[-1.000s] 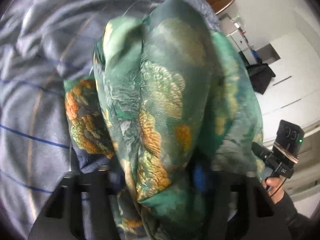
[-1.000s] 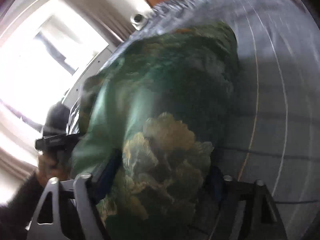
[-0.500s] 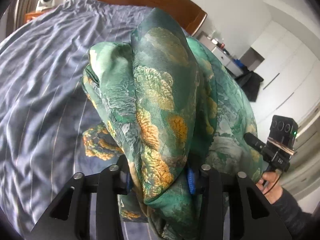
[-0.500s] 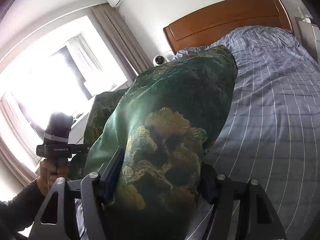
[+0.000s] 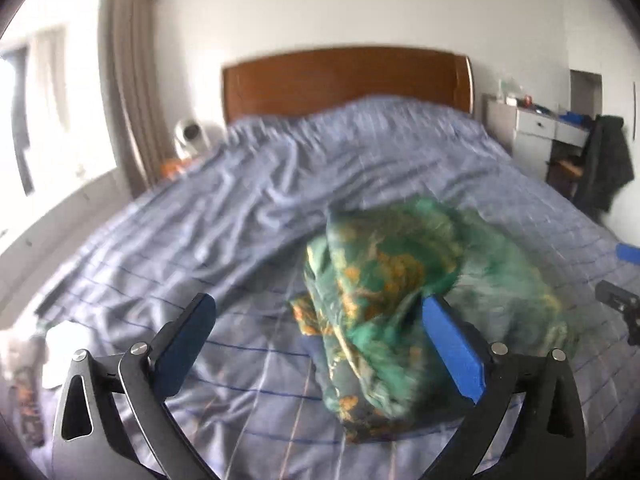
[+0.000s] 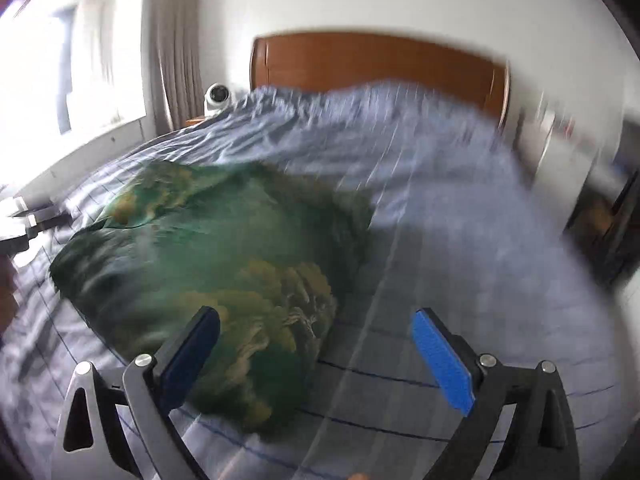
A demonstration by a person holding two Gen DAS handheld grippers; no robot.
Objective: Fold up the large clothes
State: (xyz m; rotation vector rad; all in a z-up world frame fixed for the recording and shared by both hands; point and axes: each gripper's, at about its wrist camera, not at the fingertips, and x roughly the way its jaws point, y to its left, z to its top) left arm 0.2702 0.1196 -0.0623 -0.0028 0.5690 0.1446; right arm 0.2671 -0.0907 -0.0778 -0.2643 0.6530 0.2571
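A large green garment with orange and gold print [image 5: 384, 280] lies bunched on the blue checked bedsheet [image 5: 240, 216]. My left gripper [image 5: 316, 304] hangs above the sheet with its jaws opening wide. The bundle's near edge sits between the fingers, close to the right blue pad [image 5: 452, 344], and neither pad presses on it. In the right wrist view the garment [image 6: 224, 248] spreads left of centre. My right gripper [image 6: 316, 316] also has its jaws opening. Its left finger [image 6: 192, 352] overlaps the cloth, and bare sheet lies by the right pad. Both views are motion-blurred.
A brown wooden headboard [image 5: 344, 80] closes the far end of the bed. A white round device [image 6: 218, 96] stands by the curtain [image 5: 128, 80] and window. A white desk [image 5: 536, 124] and a hanging dark garment [image 5: 608, 160] stand right. A white object [image 5: 64, 340] lies at the bed's left edge.
Both grippers were shut on the lifted green garment; now both stand open and have risen and tilted up. The garment has dropped onto the bed in a bundle.
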